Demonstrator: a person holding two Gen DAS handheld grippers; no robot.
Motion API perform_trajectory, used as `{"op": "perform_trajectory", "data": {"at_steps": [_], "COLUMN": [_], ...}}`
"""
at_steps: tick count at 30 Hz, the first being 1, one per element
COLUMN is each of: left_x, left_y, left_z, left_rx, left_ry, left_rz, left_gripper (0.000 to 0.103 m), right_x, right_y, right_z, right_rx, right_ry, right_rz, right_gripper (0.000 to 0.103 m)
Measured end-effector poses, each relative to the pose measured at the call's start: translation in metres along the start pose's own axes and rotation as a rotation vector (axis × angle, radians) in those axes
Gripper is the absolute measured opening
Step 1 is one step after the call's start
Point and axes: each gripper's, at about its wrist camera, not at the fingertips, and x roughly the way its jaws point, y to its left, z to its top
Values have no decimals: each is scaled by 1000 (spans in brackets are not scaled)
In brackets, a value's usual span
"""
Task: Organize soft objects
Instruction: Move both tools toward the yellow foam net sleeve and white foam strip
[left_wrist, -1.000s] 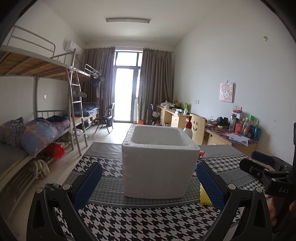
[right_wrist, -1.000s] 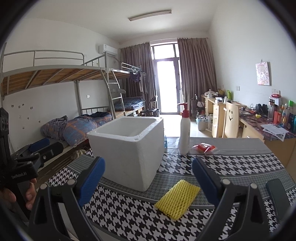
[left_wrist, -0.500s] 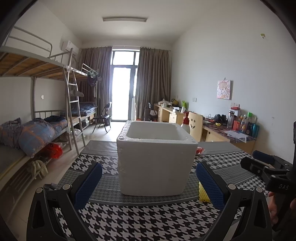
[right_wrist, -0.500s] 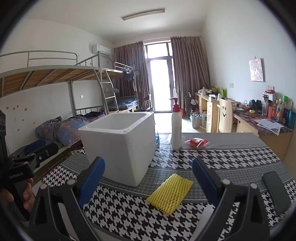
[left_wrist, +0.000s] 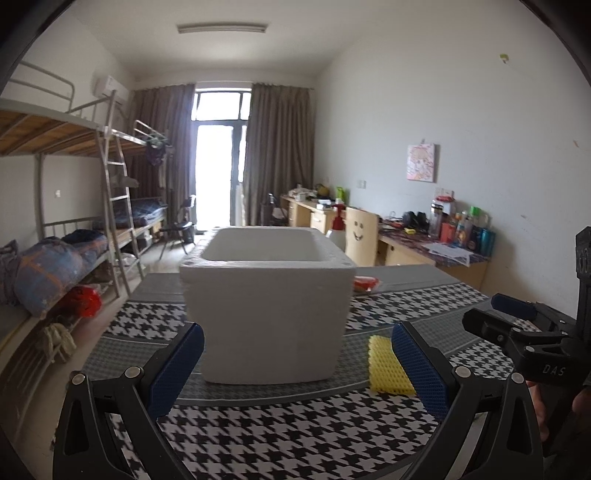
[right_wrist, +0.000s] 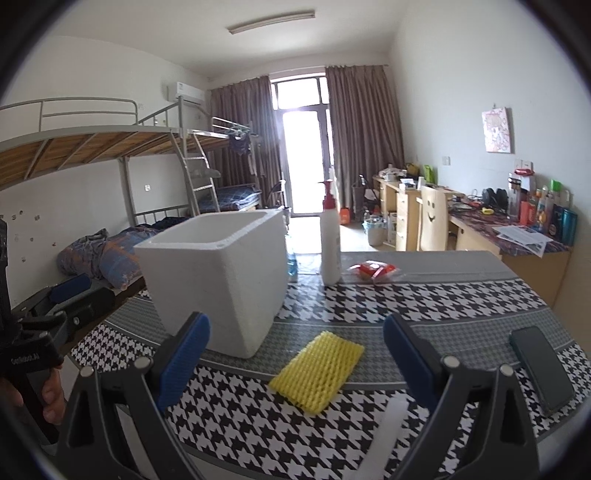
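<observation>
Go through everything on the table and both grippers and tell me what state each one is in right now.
Foam box: upright, open-topped, no lid.
Yellow foam net: lying flat, ungripped.
Pump bottle: standing upright.
Red packet: lying flat.
Phone: flat, screen dark.
Left gripper: open, empty.
Right gripper: open, empty.

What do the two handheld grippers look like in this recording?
Both the left gripper and the right gripper have black plastic frames with silver rivets and two fingers faced with blue textured pads. White lettering marks each handle. No sleeves or cables show.
</observation>
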Motion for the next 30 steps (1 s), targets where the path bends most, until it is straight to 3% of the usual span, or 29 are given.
{"op": "perform_trajectory", "data": {"at_steps": [9, 30], "left_x": [12, 29], "left_y": [-17, -49], "left_z": [1, 5], "left_rx": [28, 68], "left_ry": [37, 94], "left_rz": [-74, -123], "left_gripper": [102, 102], "right_x": [-10, -23], "right_y": [-14, -35], "right_z": [-6, -17], "right_rx": [33, 61], "right_ry": [9, 37], "right_rz": [-74, -151], "right_gripper": [97, 97]}}
